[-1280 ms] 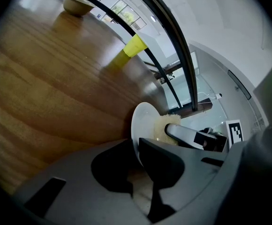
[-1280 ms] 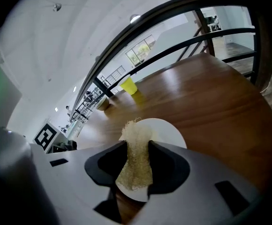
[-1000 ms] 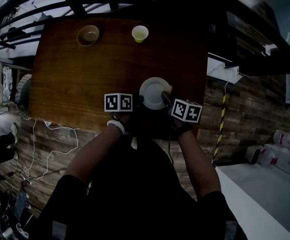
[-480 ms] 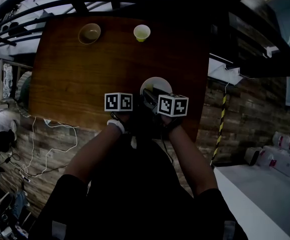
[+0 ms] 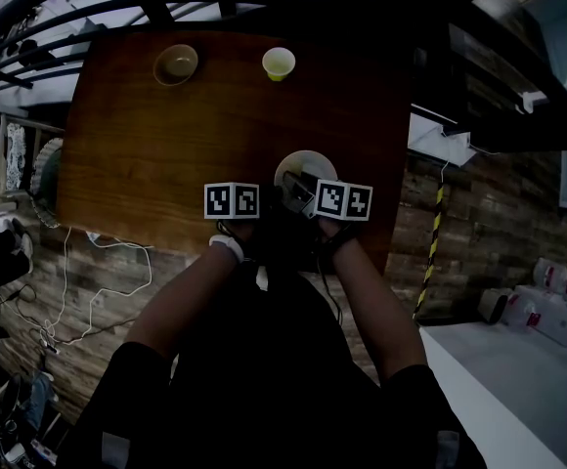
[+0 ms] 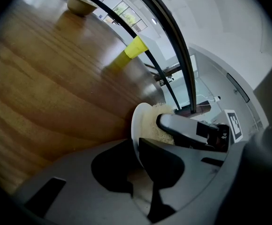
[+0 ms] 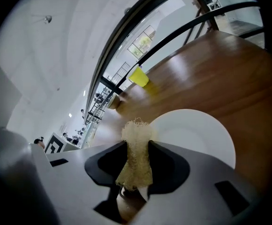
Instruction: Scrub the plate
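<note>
A white plate (image 5: 301,166) sits near the wooden table's near edge. My left gripper (image 5: 278,201) is shut on its near rim. In the left gripper view the plate (image 6: 137,123) stands edge-on between the jaws of the left gripper (image 6: 137,150). My right gripper (image 5: 300,190) is shut on a pale yellow mesh scrub pad (image 7: 136,154) and reaches over the plate (image 7: 199,131). The pad (image 6: 155,122) presses against the plate's face, behind a finger (image 6: 185,128) of the right gripper. In the right gripper view the pad stands upright between the jaws of the right gripper (image 7: 136,149).
A tan bowl (image 5: 176,63) and a yellow cup (image 5: 278,63) stand at the table's far side, well away from the plate. The table (image 5: 166,145) ends just under my hands and, on the right, close beside the plate. Cables lie on the floor at the left.
My right gripper has moved left and a little away from me, from the plate's right edge to over its middle. The left gripper and the plate have stayed put.
</note>
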